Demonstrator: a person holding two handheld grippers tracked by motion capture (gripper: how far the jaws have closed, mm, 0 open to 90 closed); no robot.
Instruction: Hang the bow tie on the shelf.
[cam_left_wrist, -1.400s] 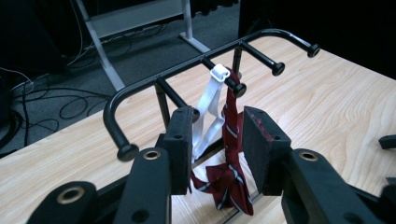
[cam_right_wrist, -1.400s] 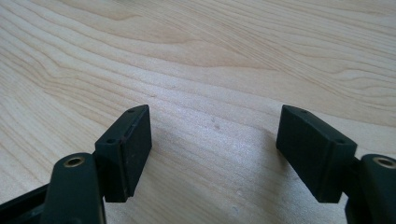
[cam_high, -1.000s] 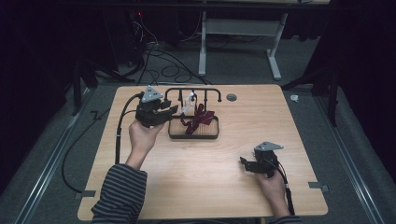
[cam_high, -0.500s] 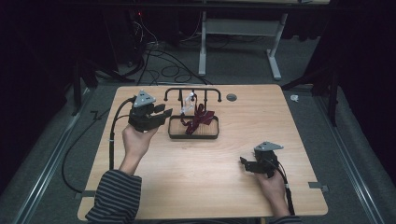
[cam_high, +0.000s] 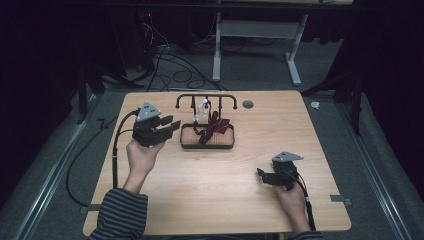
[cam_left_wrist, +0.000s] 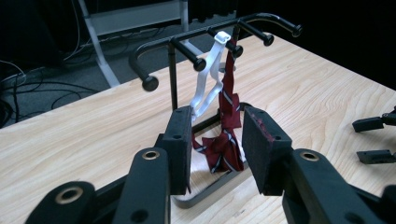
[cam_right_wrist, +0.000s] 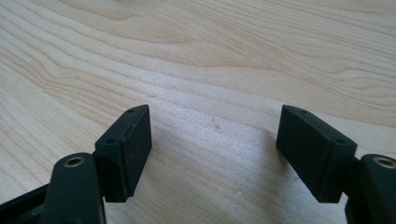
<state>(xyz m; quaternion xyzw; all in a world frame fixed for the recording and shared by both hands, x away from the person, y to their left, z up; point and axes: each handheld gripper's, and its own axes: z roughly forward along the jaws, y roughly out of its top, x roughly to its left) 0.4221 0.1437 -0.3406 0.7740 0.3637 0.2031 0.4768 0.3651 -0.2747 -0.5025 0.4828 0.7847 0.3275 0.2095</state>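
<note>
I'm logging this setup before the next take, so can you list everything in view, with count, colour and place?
Table: one, light wood, centre of the high view.
Rack: one, black metal with pegs on a tray base, far middle of the table.
Tie: one, dark red with stripes, hanging from a peg and pooling on the rack's base.
Strap: one, white, hooked over the peg beside the tie.
Round insert: one, grey, set in the table right of the rack.
Cables: several, black, on the floor beyond the table.
Desk frame: one, white, on the floor behind.
Left claw: black, jaws open, held left of the rack, pointing at it.
Right claw: black, jaws open, near right of the table.
</note>
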